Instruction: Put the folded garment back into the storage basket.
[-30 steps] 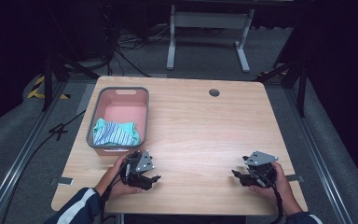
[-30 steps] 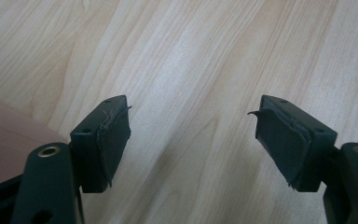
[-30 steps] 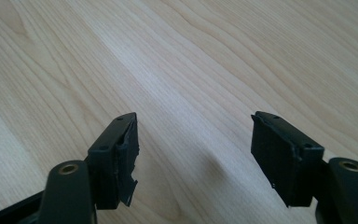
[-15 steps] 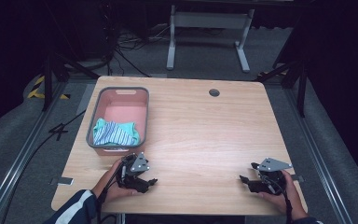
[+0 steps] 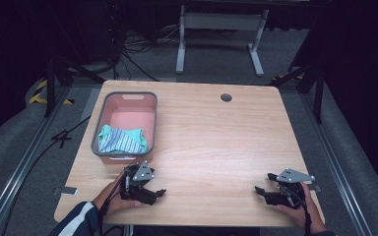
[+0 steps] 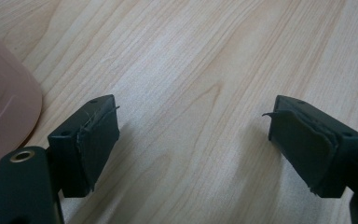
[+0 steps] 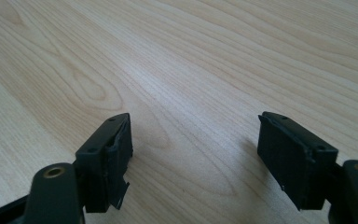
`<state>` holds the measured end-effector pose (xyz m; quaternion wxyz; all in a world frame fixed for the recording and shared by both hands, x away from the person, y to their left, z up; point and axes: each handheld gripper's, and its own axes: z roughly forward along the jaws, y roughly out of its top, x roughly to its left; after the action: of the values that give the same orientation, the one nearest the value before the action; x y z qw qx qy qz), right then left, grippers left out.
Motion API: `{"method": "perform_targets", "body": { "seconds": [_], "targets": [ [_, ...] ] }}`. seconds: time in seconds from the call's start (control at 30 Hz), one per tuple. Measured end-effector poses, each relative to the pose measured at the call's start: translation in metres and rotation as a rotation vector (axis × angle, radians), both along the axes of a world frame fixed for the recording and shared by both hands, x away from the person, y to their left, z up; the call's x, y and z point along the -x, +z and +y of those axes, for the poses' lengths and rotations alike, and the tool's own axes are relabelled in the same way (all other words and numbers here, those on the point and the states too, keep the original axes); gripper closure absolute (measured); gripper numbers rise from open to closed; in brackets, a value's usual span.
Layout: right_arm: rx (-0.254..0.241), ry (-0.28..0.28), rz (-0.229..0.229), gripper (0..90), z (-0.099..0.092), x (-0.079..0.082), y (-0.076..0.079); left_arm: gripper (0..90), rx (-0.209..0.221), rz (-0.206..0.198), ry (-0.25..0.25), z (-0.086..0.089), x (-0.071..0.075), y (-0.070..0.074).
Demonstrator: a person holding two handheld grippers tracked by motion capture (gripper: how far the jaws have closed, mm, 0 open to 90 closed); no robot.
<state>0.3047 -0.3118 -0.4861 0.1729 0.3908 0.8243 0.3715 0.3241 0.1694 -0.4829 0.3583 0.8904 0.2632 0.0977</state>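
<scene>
Starting at the left of the high view, a pink basket point(image 5: 126, 109) with a grey rim sits on the wooden surface point(image 5: 216, 142) near its left edge, and a folded cloth point(image 5: 122, 139) in teal with blue and white stripes lies inside it at the near end. Just in front of the basket's near wall, the left gripper point(image 5: 156, 192) rests low over the surface, held by the person's left hand point(image 5: 112, 197), whose dark sleeve with a white stripe enters from the bottom edge. In the left gripper view its jaws stand wide apart with nothing between them, bare wood showing in the gap, and a corner of the pink basket point(image 6: 2, 102) appears at the left edge; the pad on each jaw looks frayed at the edges. Near the far edge of the surface, right of centre, a round dark grommet hole point(image 5: 226, 97) is set into the wood. At the right, well apart from the left gripper, the right gripper point(image 5: 259, 191) sits near the front edge in the person's right hand point(image 5: 300, 212). In the right gripper view its jaws are likewise spread wide and empty over plain wood grain.
</scene>
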Motion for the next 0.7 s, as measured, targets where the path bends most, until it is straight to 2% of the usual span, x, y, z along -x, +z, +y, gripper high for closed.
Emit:
{"method": "perform_targets", "body": {
  "seconds": [0.7],
  "targets": [
    [0.003,0.006,0.002,25.1,0.0005,-0.0026,-0.0001,15.9,0.002,0.000,0.001,-0.0001,0.0001,-0.0001]
  ]
}}
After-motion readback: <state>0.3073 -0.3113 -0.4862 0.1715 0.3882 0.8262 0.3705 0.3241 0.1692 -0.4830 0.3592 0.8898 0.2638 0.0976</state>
